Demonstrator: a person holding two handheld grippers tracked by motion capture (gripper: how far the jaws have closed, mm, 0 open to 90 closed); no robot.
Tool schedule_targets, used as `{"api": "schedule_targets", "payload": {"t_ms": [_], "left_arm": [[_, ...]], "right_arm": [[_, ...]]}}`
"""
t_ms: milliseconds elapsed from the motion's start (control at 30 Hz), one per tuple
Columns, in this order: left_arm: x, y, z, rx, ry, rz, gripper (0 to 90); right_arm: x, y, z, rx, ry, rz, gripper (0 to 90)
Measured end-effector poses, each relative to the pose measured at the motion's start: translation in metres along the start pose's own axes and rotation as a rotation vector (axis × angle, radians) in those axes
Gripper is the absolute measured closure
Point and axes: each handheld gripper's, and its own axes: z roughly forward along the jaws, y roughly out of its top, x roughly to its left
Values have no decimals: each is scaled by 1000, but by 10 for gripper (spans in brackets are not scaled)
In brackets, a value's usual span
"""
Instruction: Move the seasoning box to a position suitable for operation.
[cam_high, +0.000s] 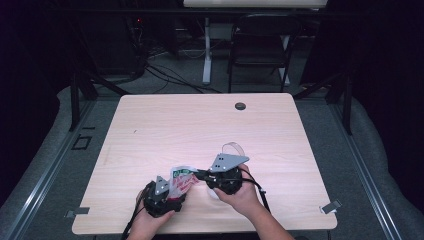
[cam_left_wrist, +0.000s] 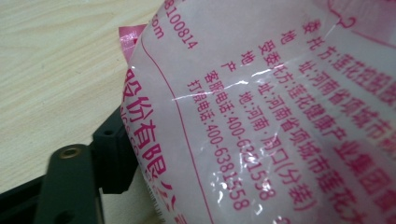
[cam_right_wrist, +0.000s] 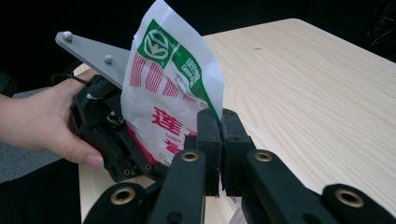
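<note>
your two grippers meet over the near part of the tabletop (cam_high: 200, 125), with a white plastic packet (cam_high: 181, 181) printed in red and green held up between them. your right gripper (cam_right_wrist: 220, 140) has its jaws pressed together on the packet's edge; in the right gripper view the thin film passes between the two black pads and the packet stands upright above them, green logo at the top. your left gripper (cam_high: 162, 192) sits at the packet's other side, just off the near edge of the tabletop. in the left gripper view the packet's back, covered in pink print, hangs very close to the camera and hides most of the jaws, so you cannot tell whether that gripper is clamped on it. a clear ring of tape (cam_high: 234, 148) lies just beyond your right gripper.
</note>
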Motion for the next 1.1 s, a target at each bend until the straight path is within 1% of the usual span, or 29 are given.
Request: {"api": "schedule_targets", "payload": {"t_ms": [67, 133, 200, 400, 500, 567, 700, 800, 833, 867, 967, 1033, 1067, 1100], "left_arm": [[0, 0, 0, -4, 3, -5, 308], [1, -1, -1, -6, 6, -3, 356], [1, -1, -2, -14, 5, -21, 402], [1, -2, -3, -22, 13, -17, 455], [3, -2, -4, -37, 9, -23, 498], [4, -1, -6, -38, 6, -28, 523], [2, 3, -11, -17, 15, 1, 569], [1, 6, -15, -12, 34, 38, 581], [0, 7, -15, -19, 41, 39, 583], [1, 8, -17, -17, 49, 57, 584], [1, 10, -20, -29, 70, 73, 587], [1, 11, -22, -39, 76, 76, 589], [2, 12, -24, -41, 83, 84, 590], [2, 12, -24, -47, 88, 81, 590]], "right_arm": [[0, 0, 0, 0, 1, 0, 888], [0, 0, -1, -3, 2, 0, 885], [0, 0, -1, -4, 2, 2, 885], [0, 0, 0, -4, 5, 1, 878], [1, 0, 0, -8, 7, -1, 873], [1, 0, 0, -11, 11, -2, 871], [0, 0, -2, -17, 11, 2, 863], [-2, 0, -4, -24, 10, 8, 852], [-2, 0, -4, -28, 10, 10, 847], [-2, 1, -5, -28, 9, 6, 839], [-2, 1, -6, -39, 8, 7, 808], [-1, 2, -7, -46, 11, 2, 765], [0, 3, -7, -48, 11, -1, 750], [0, 3, -8, -49, 11, -5, 730]]}}
